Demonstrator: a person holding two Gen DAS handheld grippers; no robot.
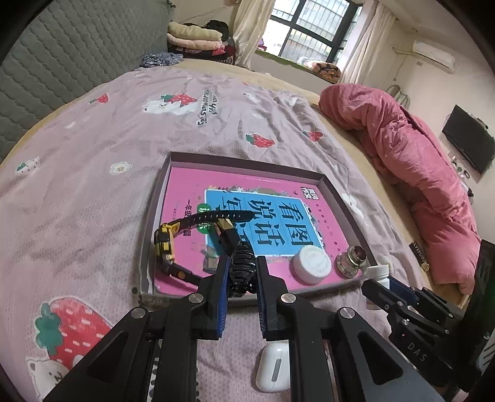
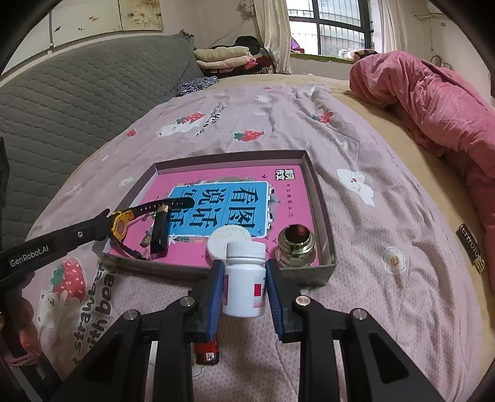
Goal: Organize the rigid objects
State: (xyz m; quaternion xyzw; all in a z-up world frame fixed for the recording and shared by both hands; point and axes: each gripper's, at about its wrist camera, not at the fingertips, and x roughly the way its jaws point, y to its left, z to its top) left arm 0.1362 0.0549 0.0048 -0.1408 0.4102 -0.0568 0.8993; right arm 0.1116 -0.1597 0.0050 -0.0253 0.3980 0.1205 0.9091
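Left wrist view: black hair claw clip (image 1: 243,269) clamped between left gripper (image 1: 243,272) fingers, hung over near edge of tray (image 1: 340,198), likely for dropping beside watch (image 1: 167,244) just left of fingers. Right wrist view: white pill bottle (image 2: 244,278) pinched upright between right gripper (image 2: 244,278) fingers, short of tray wall, probably bound for same tray; white cap (image 2: 227,241) and brass fitting (image 2: 295,244) just beyond fingertips. Underneath, strawberry-print bedspread (image 2: 355,148); farther off, pink quilt (image 2: 433,99), barred window (image 2: 334,27).

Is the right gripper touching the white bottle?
Touching. The right wrist view shows the right gripper with both blue pads pressed against the sides of the white bottle, held just short of the tray.
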